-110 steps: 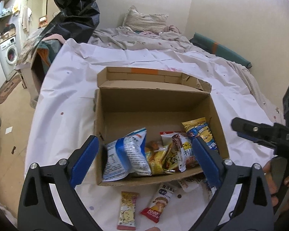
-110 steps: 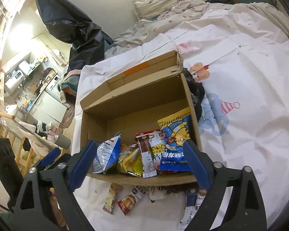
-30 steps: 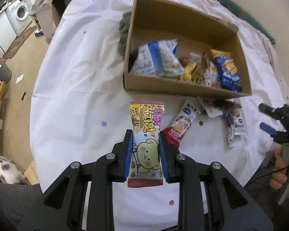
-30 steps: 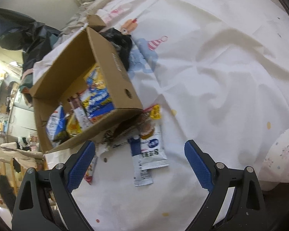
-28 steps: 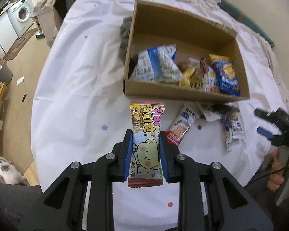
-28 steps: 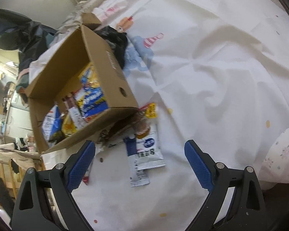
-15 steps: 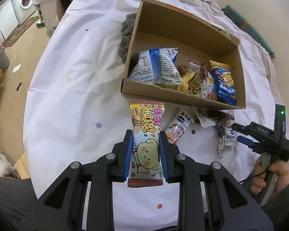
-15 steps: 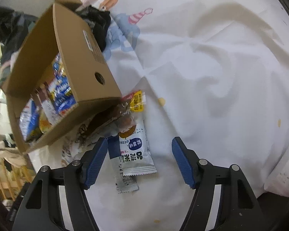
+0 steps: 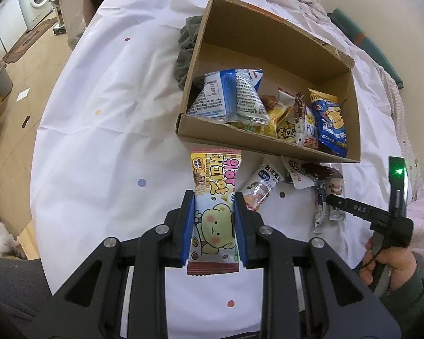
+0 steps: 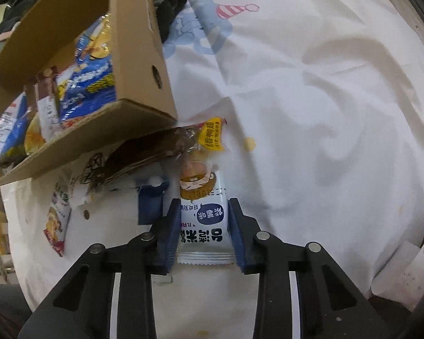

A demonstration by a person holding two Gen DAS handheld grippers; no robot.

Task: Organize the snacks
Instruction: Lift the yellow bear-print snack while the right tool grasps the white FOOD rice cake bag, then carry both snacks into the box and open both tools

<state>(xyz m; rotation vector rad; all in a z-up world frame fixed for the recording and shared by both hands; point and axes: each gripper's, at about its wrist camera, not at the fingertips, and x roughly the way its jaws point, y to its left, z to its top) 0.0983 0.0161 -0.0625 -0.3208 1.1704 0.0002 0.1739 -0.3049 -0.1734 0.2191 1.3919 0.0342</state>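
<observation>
In the left wrist view, the left gripper [image 9: 213,223] is seen clenched on a yellow-and-pink snack packet [image 9: 214,212] printed with a cartoon bear, which is held above the white sheet [image 9: 104,118] in front of the cardboard box [image 9: 265,148]. Several snacks are stood inside the box: a blue-and-white bag [image 9: 229,97], yellow packets and a blue packet [image 9: 330,124]. More packets are scattered on the sheet just before the box's near wall. At the right edge, the right gripper [image 9: 336,202] is seen from the side, held in a hand [image 9: 387,262] and lowered onto those scattered packets.

In the right wrist view, the jaws of the right gripper [image 10: 203,228] are closing around a white packet with blue lettering [image 10: 203,226], which lies on the sheet [image 10: 311,113] near the box corner [image 10: 144,65]. The pads appear to touch its edges, though firm pressure cannot be confirmed. A narrow blue-and-white sachet [image 10: 151,203] lies just beside it, and a brown wrapper [image 10: 155,147] is tucked under the box edge.
</observation>
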